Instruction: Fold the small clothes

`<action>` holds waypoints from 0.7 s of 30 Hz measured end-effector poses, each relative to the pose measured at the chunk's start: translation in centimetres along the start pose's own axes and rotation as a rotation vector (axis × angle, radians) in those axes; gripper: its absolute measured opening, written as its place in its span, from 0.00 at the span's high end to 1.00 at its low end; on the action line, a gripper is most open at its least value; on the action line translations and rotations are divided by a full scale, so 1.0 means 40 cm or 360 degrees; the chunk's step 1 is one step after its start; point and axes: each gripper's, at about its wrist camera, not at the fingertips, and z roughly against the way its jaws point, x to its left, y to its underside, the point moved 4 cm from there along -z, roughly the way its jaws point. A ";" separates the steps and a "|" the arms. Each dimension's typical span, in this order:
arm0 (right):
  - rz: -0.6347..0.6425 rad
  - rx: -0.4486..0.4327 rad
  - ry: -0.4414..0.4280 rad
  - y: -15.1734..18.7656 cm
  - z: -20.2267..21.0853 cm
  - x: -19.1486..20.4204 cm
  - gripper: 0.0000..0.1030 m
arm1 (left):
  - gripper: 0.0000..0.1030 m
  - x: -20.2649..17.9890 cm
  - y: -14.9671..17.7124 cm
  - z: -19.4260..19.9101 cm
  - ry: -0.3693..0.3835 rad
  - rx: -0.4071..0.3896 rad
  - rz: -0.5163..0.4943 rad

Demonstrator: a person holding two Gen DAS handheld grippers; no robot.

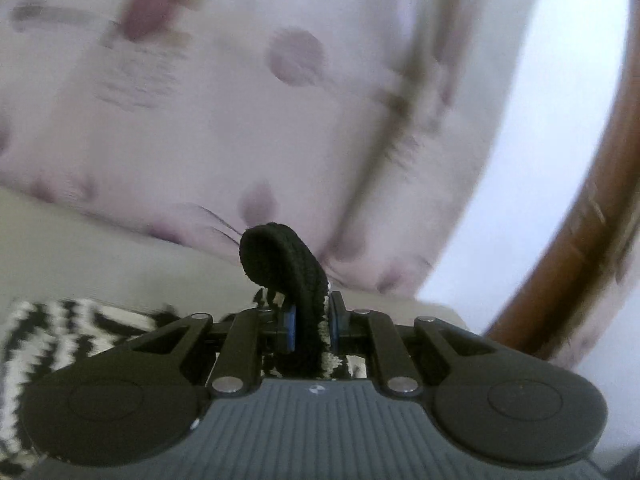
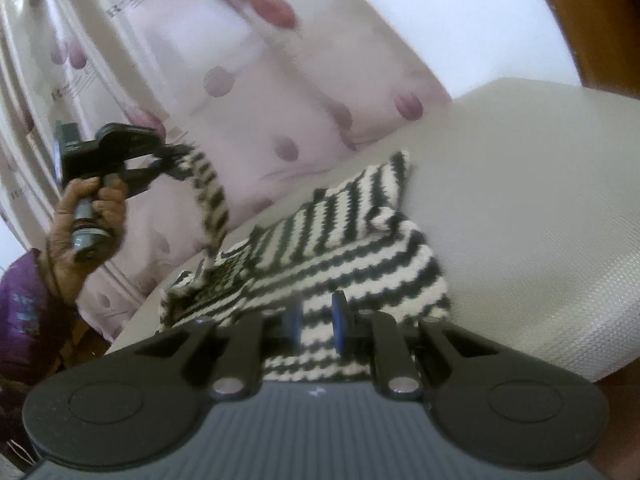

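Observation:
A small black-and-white striped knitted garment (image 2: 352,248) lies on a white padded table (image 2: 520,200). My left gripper (image 1: 311,328) is shut on the garment's black cuff (image 1: 280,256), which sticks up between the blue pads. In the right wrist view the left gripper (image 2: 176,160) holds a striped sleeve (image 2: 214,204) lifted above the table at the left. My right gripper (image 2: 316,322) hovers low over the garment's near edge, jaws slightly apart with nothing between them. The striped fabric also shows at the lower left of the left wrist view (image 1: 60,332).
A pale curtain with purple dots (image 2: 248,80) hangs behind the table and also fills the left wrist view (image 1: 240,100). A brown wooden frame (image 1: 580,220) curves at the right. The person's hand (image 2: 88,216) and purple sleeve (image 2: 20,312) are at the left.

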 end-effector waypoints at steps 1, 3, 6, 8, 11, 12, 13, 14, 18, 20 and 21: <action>-0.0016 -0.0004 0.0000 -0.002 -0.001 -0.010 0.86 | 0.84 -0.020 0.020 -0.020 0.0015 0.0021 -0.0038; -0.0039 -0.0012 -0.0007 -0.006 -0.003 -0.028 0.86 | 0.84 -0.056 0.061 -0.067 0.0056 0.0074 -0.0103; -0.0057 -0.0027 -0.0011 -0.014 -0.008 -0.048 0.86 | 0.84 -0.092 0.122 -0.119 0.0111 0.0146 -0.0176; -0.0063 -0.0034 -0.0017 -0.022 -0.011 -0.057 0.86 | 0.84 -0.108 0.162 -0.147 0.0142 0.0190 -0.0216; -0.0063 -0.0042 -0.0026 -0.038 -0.018 -0.066 0.86 | 0.84 -0.120 0.205 -0.194 0.0217 0.0276 -0.0288; -0.0066 -0.0045 -0.0033 -0.044 -0.022 -0.067 0.86 | 0.84 -0.118 0.219 -0.196 0.0241 0.0293 -0.0316; -0.0063 -0.0047 -0.0042 -0.050 -0.025 -0.066 0.86 | 0.84 -0.122 0.229 -0.199 0.0286 0.0312 -0.0340; -0.0053 -0.0051 -0.0048 -0.058 -0.029 -0.063 0.86 | 0.79 -0.124 0.234 -0.195 0.0323 0.0321 -0.0349; 0.0008 -0.0047 -0.0096 -0.103 -0.057 -0.037 0.86 | 0.00 -0.126 0.214 -0.126 0.0368 0.0147 -0.0344; 0.0068 -0.0055 -0.0112 -0.131 -0.080 -0.018 0.83 | 0.01 -0.114 0.201 -0.073 0.0376 0.0029 -0.0335; 0.0098 -0.0051 -0.0116 -0.144 -0.093 -0.011 0.75 | 0.00 -0.104 0.197 -0.049 0.0380 0.0018 -0.0355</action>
